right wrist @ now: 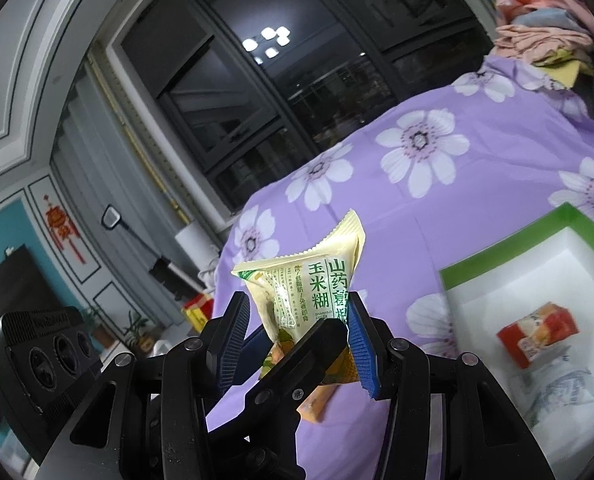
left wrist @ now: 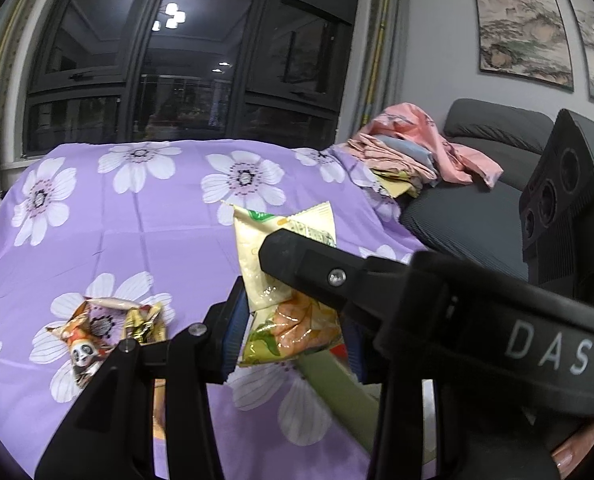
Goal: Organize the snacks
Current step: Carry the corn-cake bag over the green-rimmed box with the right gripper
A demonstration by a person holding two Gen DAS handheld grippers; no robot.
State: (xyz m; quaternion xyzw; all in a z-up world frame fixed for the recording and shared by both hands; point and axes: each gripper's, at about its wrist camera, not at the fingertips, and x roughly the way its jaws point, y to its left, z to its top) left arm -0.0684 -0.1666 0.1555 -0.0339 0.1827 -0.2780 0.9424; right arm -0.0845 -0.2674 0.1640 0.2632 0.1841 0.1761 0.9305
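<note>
Handover in mid-air, I'd judge: the left claw (left wrist: 293, 308) pinches the corn-paste packet (right wrist: 297, 276) low down, above the flowered cloth (left wrist: 157, 220). The right claw (right wrist: 297, 320) brackets it; whether it grips, I cannot tell. Next comes a firm bite, then carrying it to the green-rimmed box (right wrist: 501, 242).
</note>
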